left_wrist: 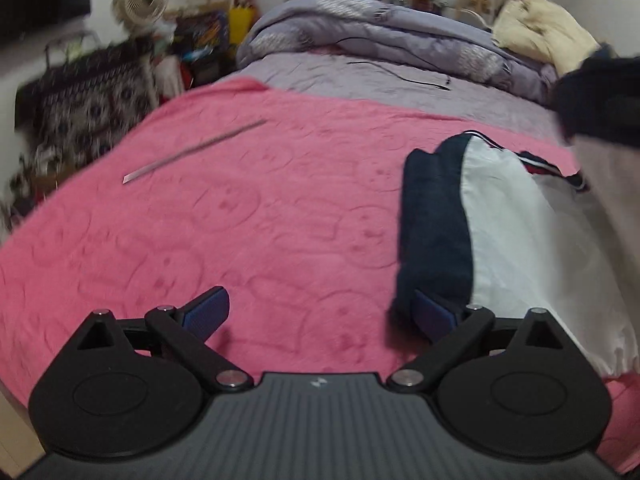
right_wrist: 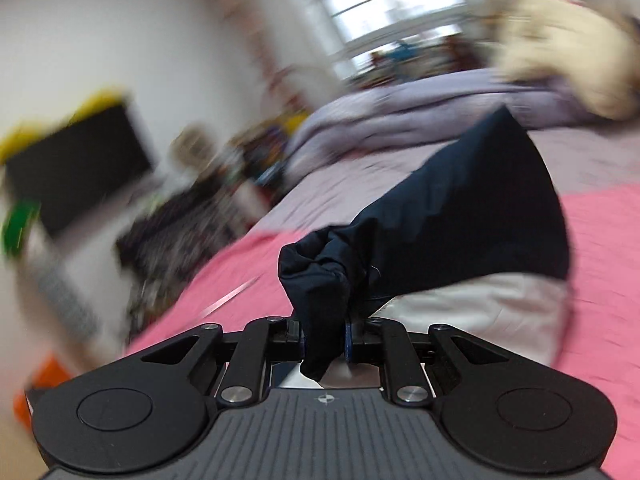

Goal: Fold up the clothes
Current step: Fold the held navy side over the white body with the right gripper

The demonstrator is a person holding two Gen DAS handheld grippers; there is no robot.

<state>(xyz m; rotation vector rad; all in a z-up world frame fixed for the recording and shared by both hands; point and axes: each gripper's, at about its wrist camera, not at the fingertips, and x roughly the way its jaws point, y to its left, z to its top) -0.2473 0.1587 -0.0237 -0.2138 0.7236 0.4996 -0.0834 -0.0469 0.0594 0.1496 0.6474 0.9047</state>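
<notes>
Jacket (left_wrist: 500, 216) on pink blanket (left_wrist: 240, 200); right gripper (right_wrist: 325, 340) clamps sleeve (right_wrist: 440, 224), left gripper (left_wrist: 320, 314) wide.

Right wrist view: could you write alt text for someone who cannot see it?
The right gripper is shut on a bunched navy sleeve of a navy and white jacket, lifting it above a pink blanket on a bed. Behind, blurred by motion, are a bright window and a cluttered room.

one jacket (left_wrist: 500, 220), one pink blanket (left_wrist: 240, 200), two tongs (left_wrist: 320, 314)
</notes>
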